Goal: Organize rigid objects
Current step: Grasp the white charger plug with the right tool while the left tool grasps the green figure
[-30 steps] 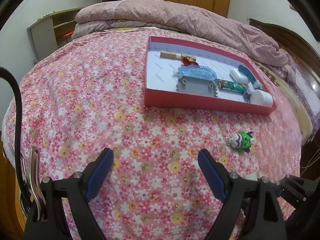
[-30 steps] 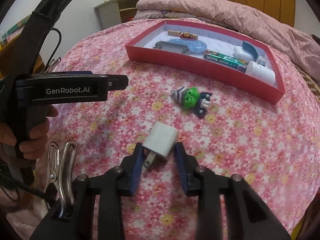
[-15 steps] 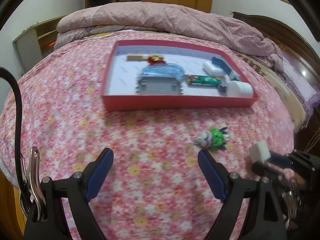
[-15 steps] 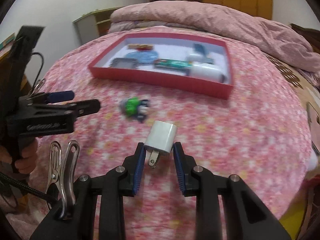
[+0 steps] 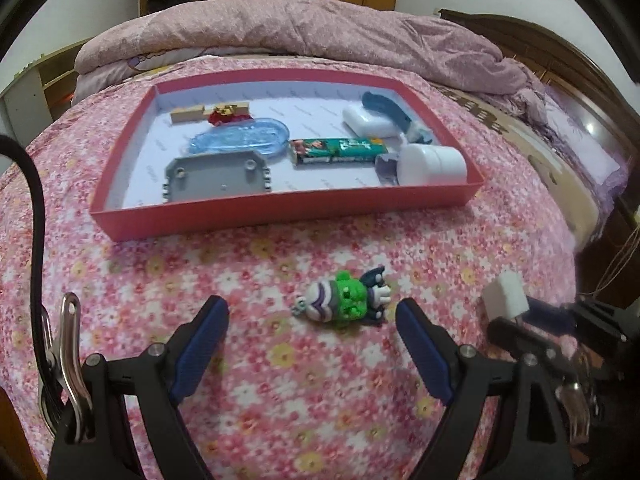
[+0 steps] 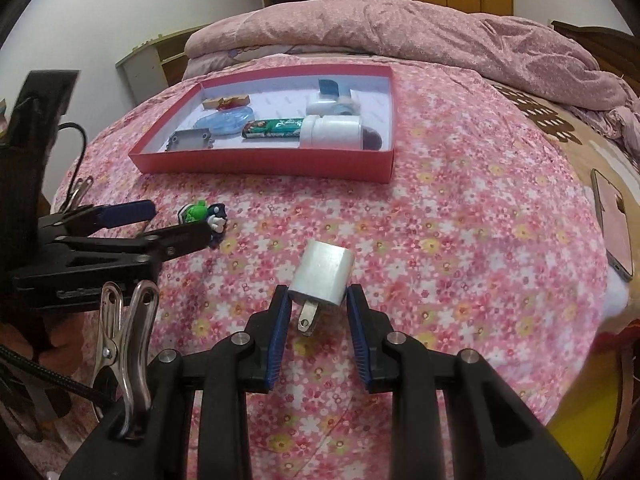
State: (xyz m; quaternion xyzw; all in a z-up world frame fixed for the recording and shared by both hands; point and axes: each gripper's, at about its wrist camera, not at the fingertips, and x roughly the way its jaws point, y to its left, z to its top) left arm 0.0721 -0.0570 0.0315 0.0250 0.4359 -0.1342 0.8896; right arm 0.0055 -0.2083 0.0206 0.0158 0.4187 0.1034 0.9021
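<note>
A green toy figure [image 5: 346, 298] lies on the flowered bedspread, just ahead of my open left gripper [image 5: 312, 316]. It also shows in the right wrist view [image 6: 202, 216]. My right gripper [image 6: 318, 300] is shut on a white plug adapter [image 6: 323, 273], held above the bed; it shows in the left wrist view [image 5: 505, 294]. A red tray [image 5: 280, 210] further back holds a grey plate [image 5: 218, 175], a blue oval case [image 5: 240, 140], a green tube [image 5: 338, 151], a white jar [image 5: 432, 164] and other small items.
A rolled pink quilt [image 5: 304, 28] lies behind the tray. A phone [image 6: 614, 224] rests at the bed's right edge. A wooden headboard [image 5: 560, 60] stands at right, a shelf [image 6: 148, 64] at left.
My left gripper has swung right and closer, so the green toy now sits between its fingers' reach. My right gripper has lifted the adapter and moved right, away from the toy.
</note>
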